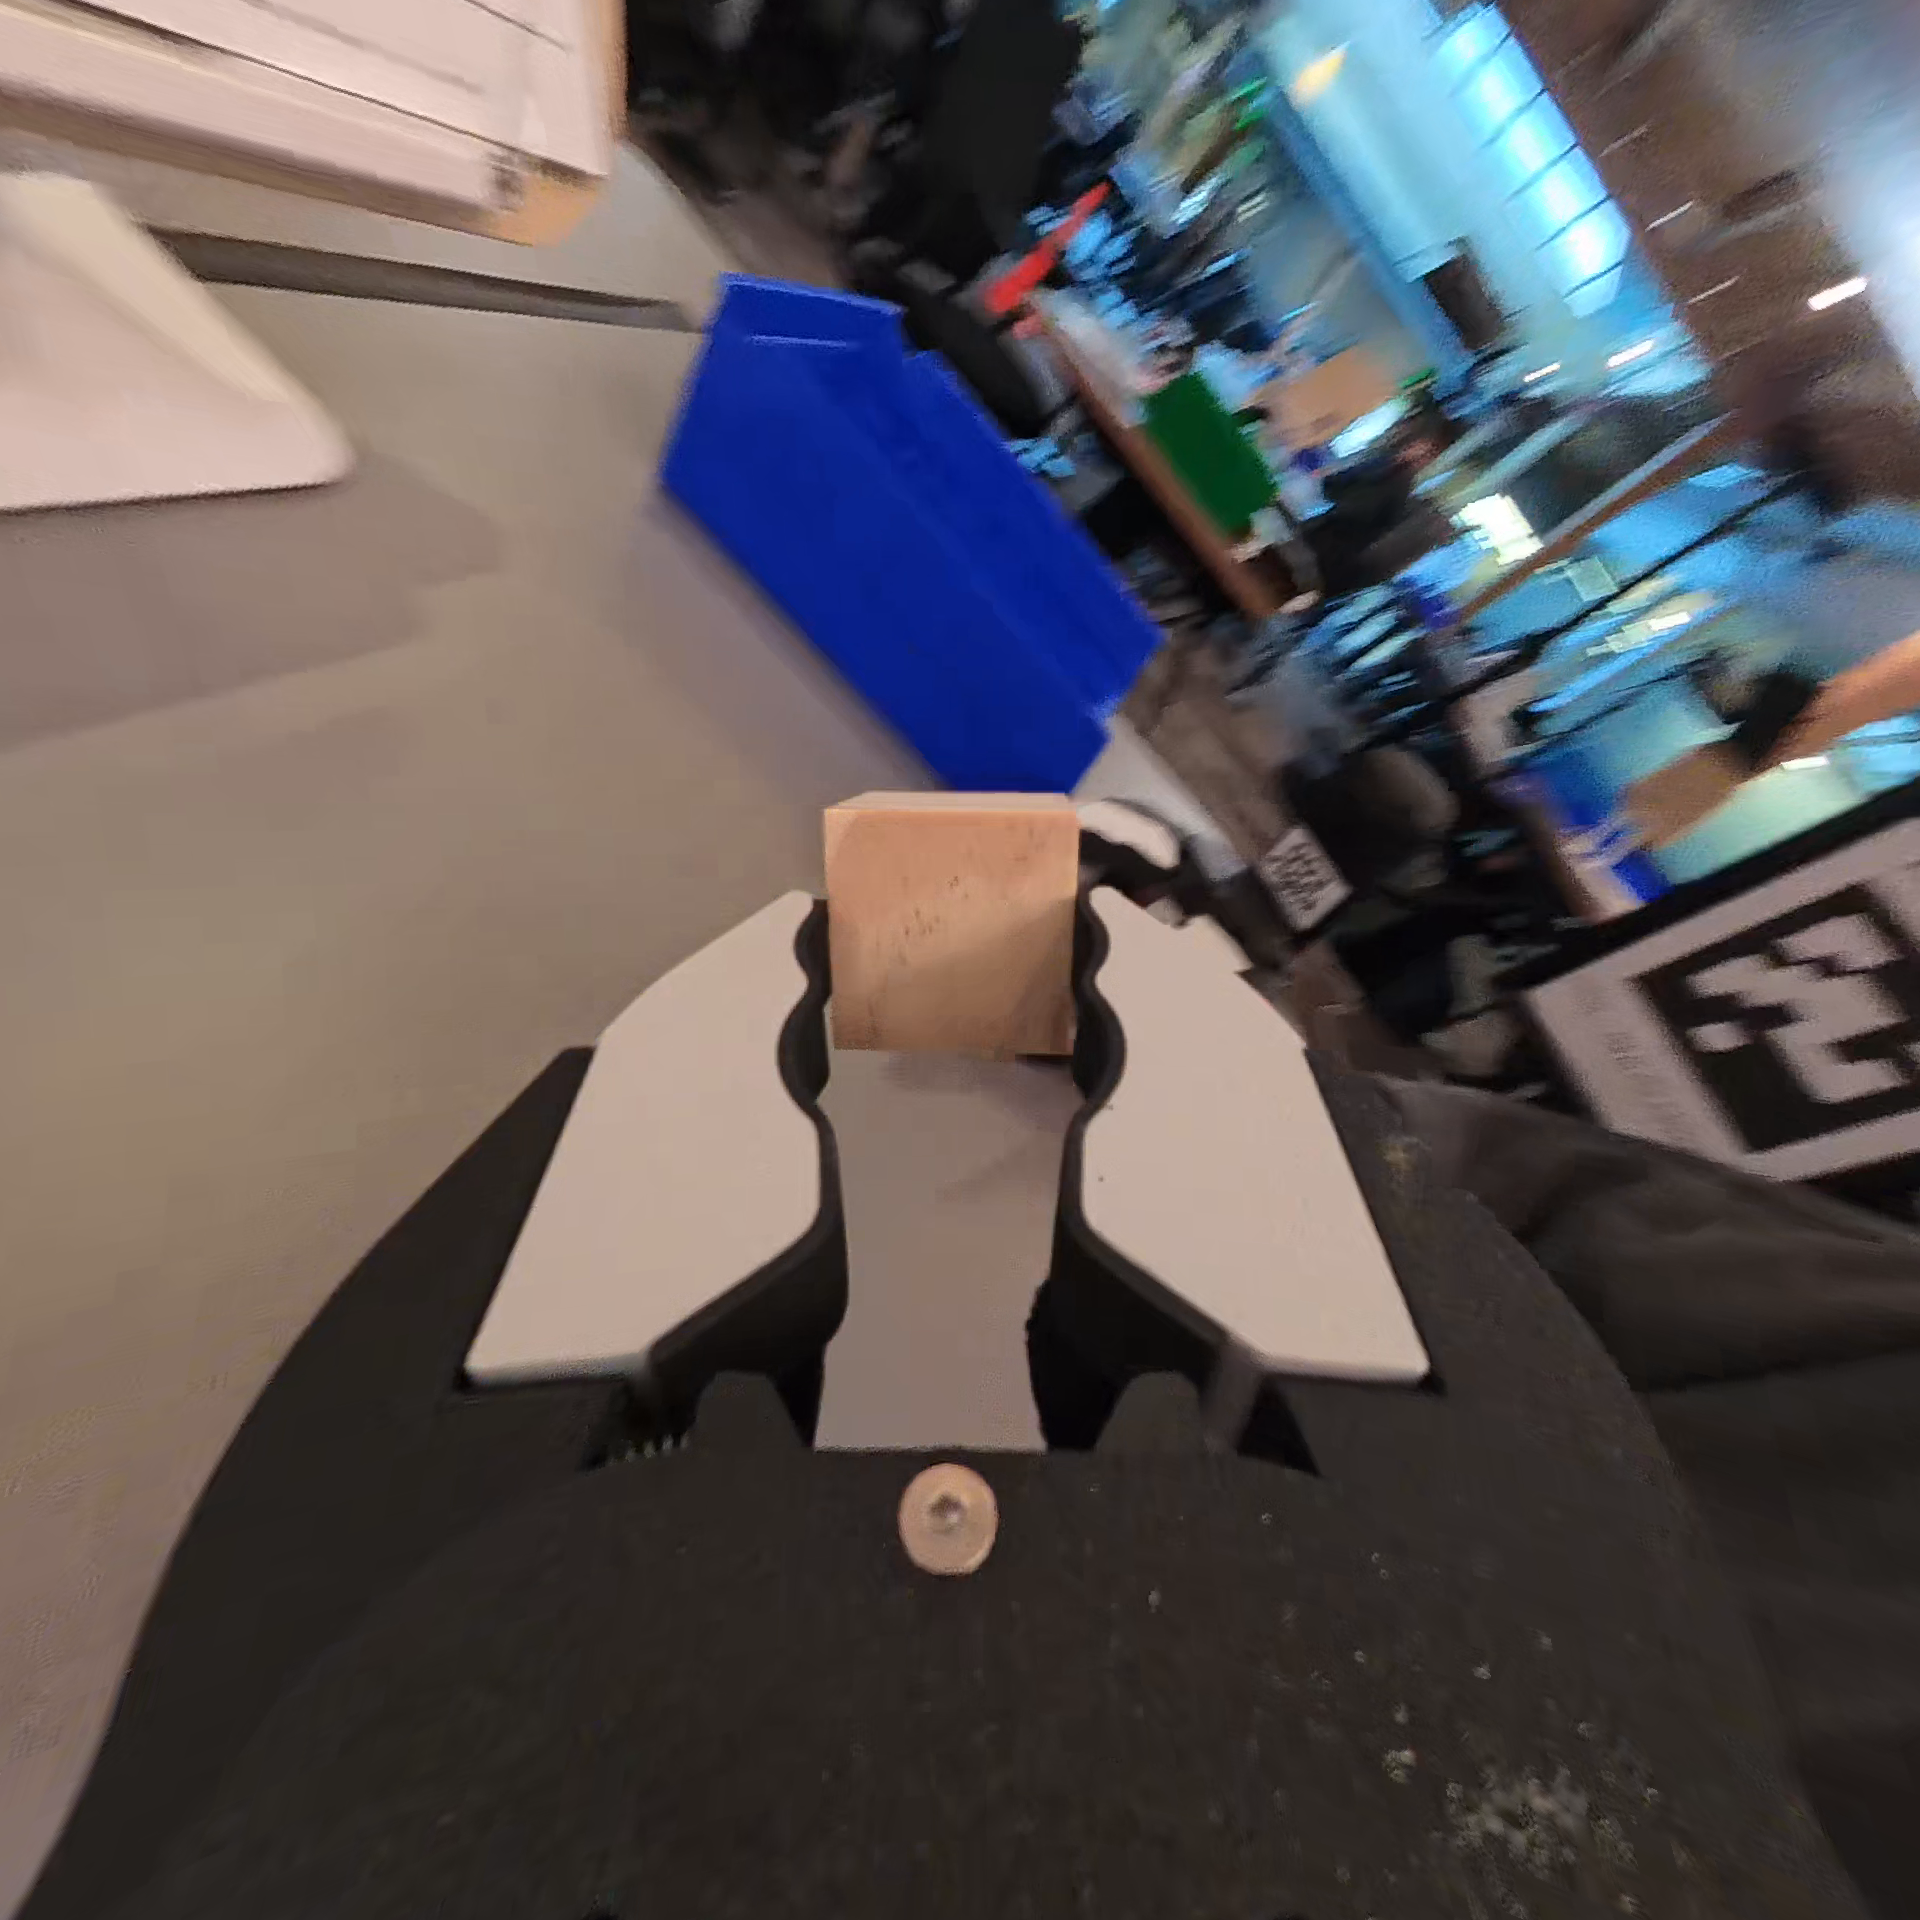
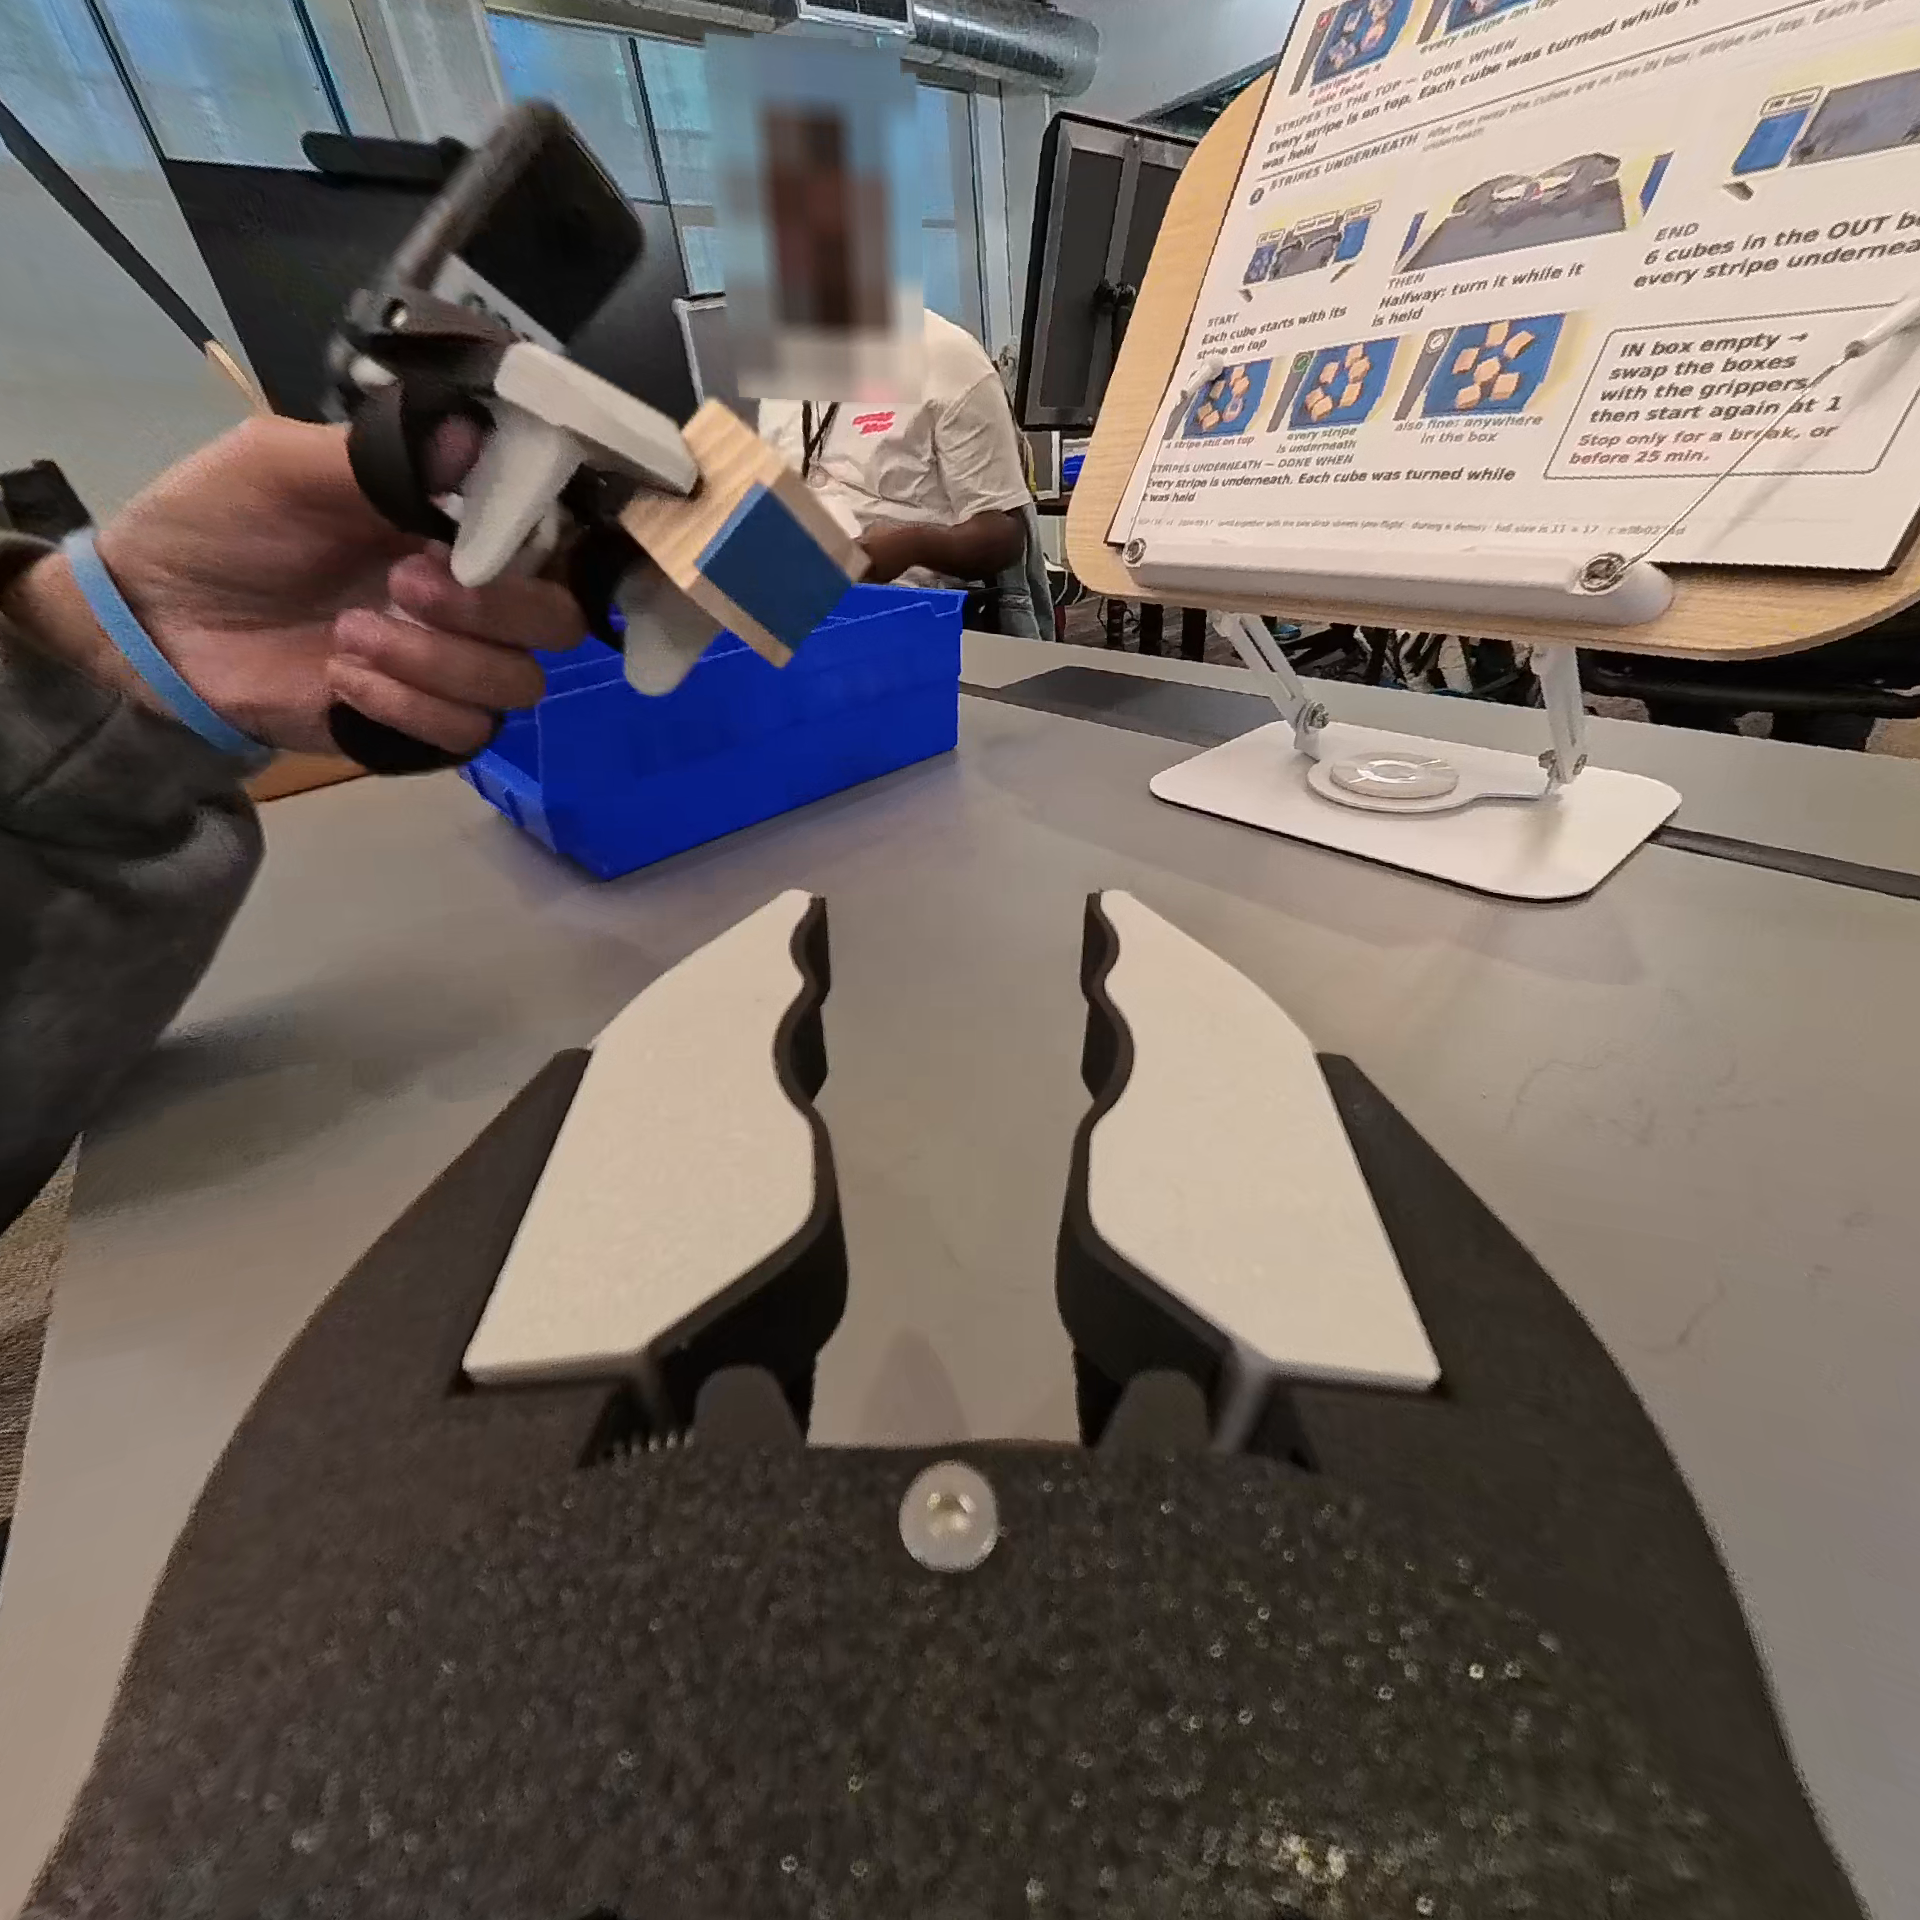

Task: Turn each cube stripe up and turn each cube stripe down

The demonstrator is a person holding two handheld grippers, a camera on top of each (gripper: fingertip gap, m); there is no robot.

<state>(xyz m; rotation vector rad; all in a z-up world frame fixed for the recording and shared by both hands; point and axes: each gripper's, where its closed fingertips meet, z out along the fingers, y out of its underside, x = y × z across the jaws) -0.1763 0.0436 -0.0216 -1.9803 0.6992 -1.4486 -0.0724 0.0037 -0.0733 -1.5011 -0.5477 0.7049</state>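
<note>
The left gripper (image 1: 951, 935) clamps a wooden cube (image 2: 743, 535) with a blue stripe (image 2: 769, 566), at ten o'clock from the gaping right gripper (image 2: 954, 987). At one o'clock stands a printed instruction sheet (image 2: 1558, 260), cut off.

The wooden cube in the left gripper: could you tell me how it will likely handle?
The wooden cube looks rigid and probably light, held aloft by the left gripper. Its flat faces suit the jaws and should not roll.

The light is bright and even, with soft shadows on the matte grey table (image 2: 1351, 1039). The left wrist view is strongly motion-blurred. Both views bend at the edges.
</note>
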